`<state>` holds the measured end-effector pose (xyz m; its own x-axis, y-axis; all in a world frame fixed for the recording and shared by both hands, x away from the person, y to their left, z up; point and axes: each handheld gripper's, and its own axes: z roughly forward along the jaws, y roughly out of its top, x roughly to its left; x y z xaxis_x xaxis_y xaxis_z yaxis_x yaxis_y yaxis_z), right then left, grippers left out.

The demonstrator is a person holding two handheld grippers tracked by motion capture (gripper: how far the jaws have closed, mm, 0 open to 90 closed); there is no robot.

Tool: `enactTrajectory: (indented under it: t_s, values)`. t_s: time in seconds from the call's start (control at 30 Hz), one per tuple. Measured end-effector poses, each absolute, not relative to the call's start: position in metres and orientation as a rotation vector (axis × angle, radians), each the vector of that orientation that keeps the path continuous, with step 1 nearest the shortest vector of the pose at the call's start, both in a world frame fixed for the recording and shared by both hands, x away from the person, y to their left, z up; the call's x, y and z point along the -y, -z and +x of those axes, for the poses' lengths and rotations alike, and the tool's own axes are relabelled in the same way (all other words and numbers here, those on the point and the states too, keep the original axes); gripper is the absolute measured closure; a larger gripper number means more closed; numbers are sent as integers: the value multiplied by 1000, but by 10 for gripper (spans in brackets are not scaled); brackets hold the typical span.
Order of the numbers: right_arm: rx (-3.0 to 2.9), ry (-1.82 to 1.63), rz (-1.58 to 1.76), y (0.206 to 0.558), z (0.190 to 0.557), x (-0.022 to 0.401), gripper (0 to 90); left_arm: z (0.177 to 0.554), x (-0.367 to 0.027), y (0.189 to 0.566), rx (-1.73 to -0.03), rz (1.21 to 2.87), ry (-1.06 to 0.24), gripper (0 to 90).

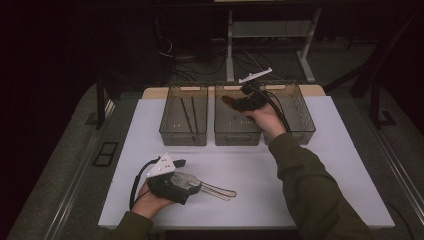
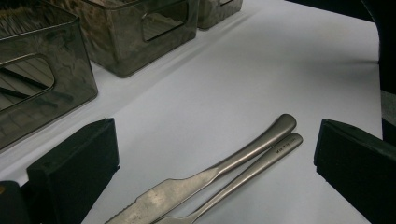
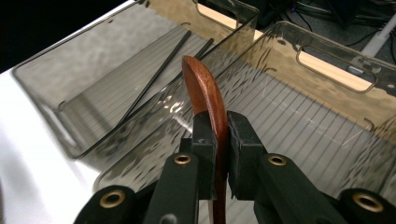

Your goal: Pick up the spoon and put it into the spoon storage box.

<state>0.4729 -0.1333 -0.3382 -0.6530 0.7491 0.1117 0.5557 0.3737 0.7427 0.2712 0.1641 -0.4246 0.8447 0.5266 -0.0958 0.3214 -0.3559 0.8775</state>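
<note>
Nearest you, your left gripper (image 1: 176, 181) rests near the front edge of the white tabletop (image 1: 320, 165), its jaws wide apart and holding nothing, with a knife (image 2: 219, 170) and a second piece of cutlery (image 2: 243, 179) lying side by side on the tabletop between them. Your right gripper (image 3: 218, 140) is clamped tight on a wooden spoon (image 3: 205, 93), held above the middle bin (image 1: 237, 134) of three clear bins along the back edge. The left bin (image 1: 183, 135) holds two black chopsticks (image 1: 189, 116).
</note>
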Motion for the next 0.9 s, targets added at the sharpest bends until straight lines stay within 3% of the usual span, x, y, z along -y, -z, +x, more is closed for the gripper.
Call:
enactTrajectory:
  t_s: [0.83, 0.9]
  values:
    - [-2422, -1075, 1224, 376, 503, 106, 807, 271, -163, 424, -622, 1962, -233, 0]
    - [-2429, -1079, 1227, 377, 502, 105, 748, 271, -163, 424, -622, 1963, -233, 0]
